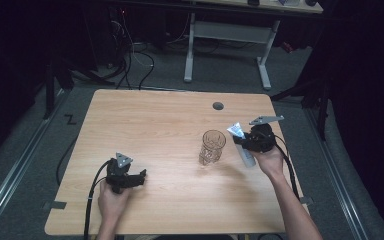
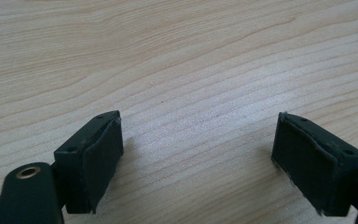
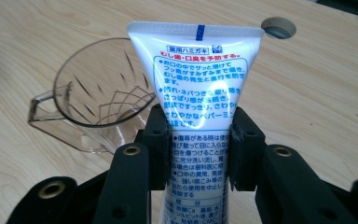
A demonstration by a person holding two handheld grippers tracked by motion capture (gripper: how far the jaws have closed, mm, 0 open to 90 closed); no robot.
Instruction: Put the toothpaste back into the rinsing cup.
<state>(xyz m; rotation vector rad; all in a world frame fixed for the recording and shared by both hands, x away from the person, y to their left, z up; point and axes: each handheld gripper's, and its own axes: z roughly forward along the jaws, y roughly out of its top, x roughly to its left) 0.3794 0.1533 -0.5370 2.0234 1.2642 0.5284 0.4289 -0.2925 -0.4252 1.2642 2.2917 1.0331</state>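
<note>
The right gripper point(image 3: 199, 149) is clamping a white toothpaste tube point(image 3: 196, 93) across its middle — both black jaws are pressing flat against the tube's sides, and the crimped flat end is pointing up and away from the hand. In the high view that gripper point(image 1: 252, 140) is sitting toward the right side of the wooden bench point(image 1: 150, 125), with the tube point(image 1: 241, 142) slanting so that its crimped end is leaning toward the glass. A clear cut-pattern glass mug point(image 1: 211, 147) is standing upright on the bench just beside the tube, to its left; in the right gripper view the mug point(image 3: 98, 93) is showing its handle and open mouth behind the tube. The left gripper point(image 1: 126, 176) is resting low near the bench's front left — its jaws are standing wide apart over bare wood point(image 2: 182, 70), gripping nothing.
</note>
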